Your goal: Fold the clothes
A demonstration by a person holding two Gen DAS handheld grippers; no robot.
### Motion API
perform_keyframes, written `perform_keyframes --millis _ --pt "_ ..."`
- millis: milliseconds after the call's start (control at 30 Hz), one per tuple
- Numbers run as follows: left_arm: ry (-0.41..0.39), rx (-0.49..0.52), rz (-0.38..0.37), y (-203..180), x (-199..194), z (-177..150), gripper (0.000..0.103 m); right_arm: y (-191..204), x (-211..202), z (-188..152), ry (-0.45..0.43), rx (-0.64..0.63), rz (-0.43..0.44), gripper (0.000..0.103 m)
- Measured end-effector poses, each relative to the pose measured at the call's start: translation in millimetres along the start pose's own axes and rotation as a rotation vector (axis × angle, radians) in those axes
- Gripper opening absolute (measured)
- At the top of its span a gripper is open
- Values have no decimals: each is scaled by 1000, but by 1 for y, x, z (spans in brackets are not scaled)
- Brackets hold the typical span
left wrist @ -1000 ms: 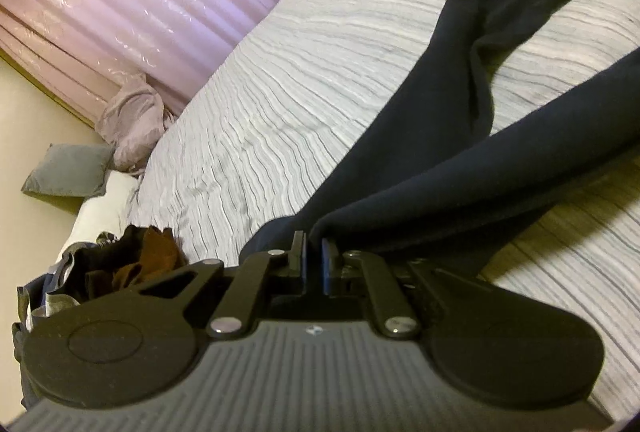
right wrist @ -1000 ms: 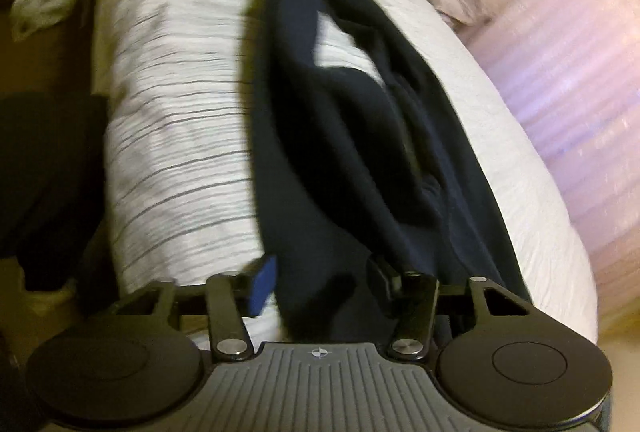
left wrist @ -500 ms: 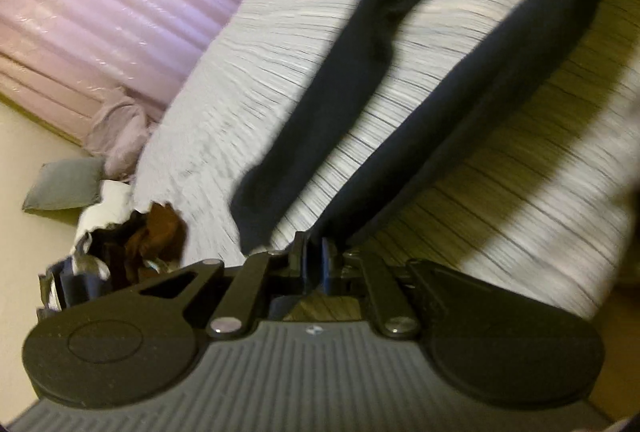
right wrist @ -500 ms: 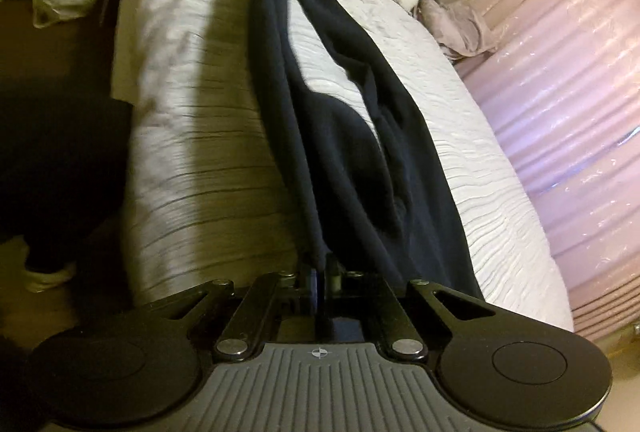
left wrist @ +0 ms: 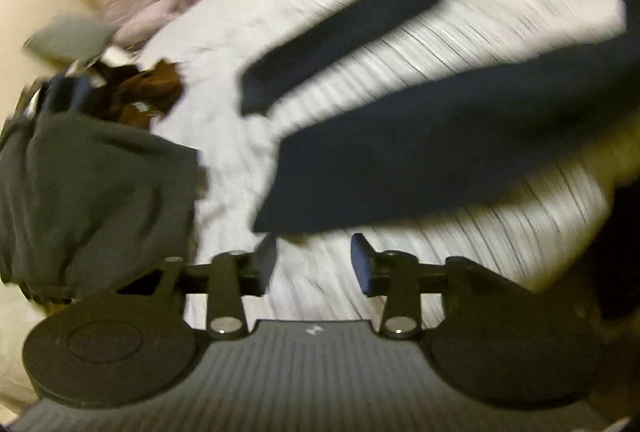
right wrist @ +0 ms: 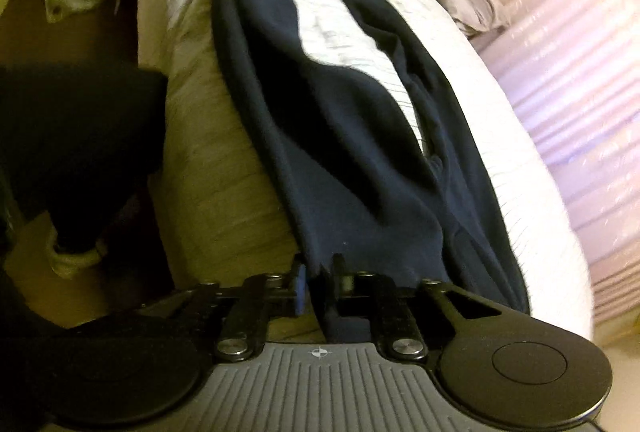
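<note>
We see the left gripper (left wrist: 313, 259) with its jaws spread and opening, bare striped bedspread (left wrist: 320, 284) showing in the gap and nothing pinched; the hem of the nearer leg of the navy trousers (left wrist: 420, 160) lies just beyond the fingertips, apart from them. The right gripper (right wrist: 319, 282) has jaws that stand narrowly apart and are opening, with the waist end of the navy trousers (right wrist: 360, 152) hanging down between them; whether the pads still press on the cloth we cannot tell. In the right wrist view the trousers run lengthwise along the bed, one leg close to the mattress's left edge and the other further in, a white wedge of bedspread (right wrist: 336, 28) between the legs. In the left wrist view, heavily blurred, the two legs reach in from the right and end partway across the bed, the farther leg's hem nearer the bed's middle. A dark grey garment (left wrist: 96, 192) lies bunched at the left, and behind it sits a heap of dark and brown clothes (left wrist: 136, 92) at the head of the bed. Both grippers tilt downward toward the mattress. Pink curtains (right wrist: 568, 44) hang along the far side, and a person's dark trouser leg (right wrist: 72, 136) stands on the floor beside the bed.
</note>
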State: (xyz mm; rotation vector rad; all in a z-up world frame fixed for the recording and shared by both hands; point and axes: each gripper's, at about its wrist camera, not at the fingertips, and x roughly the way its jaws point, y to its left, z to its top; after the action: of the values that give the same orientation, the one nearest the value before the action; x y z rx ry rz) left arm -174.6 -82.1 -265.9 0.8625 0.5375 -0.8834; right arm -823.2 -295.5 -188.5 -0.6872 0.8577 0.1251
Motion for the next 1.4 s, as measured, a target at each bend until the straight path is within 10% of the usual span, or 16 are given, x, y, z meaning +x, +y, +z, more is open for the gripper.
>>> perform_keyframes --millis 67,467,600,767,867,1067,1400 --pt "-3 -39 -9 14 14 13 45 -1 -6 2 -14 74 39 77" --pt "121 -208 -207 45 150 56 58 -50 -23 4 -155 446 -19 77" --pt "98 -236 -309 47 149 51 7 -76 -14 -5 -153 572 -113 77" --pt "-127 -377 -147 72 92 46 8 -100 -15 -22 -148 687 -156 77" --pt "-94 -433 -42 76 87 42 8 -105 -16 -29 -138 717 -173 77" --pt "164 -293 25 49 106 32 11 -106 -16 -47 -97 785 -199 77" --pt "-69 55 80 -7 31 60 30 -130 -41 -124 -72 1119 -242 77"
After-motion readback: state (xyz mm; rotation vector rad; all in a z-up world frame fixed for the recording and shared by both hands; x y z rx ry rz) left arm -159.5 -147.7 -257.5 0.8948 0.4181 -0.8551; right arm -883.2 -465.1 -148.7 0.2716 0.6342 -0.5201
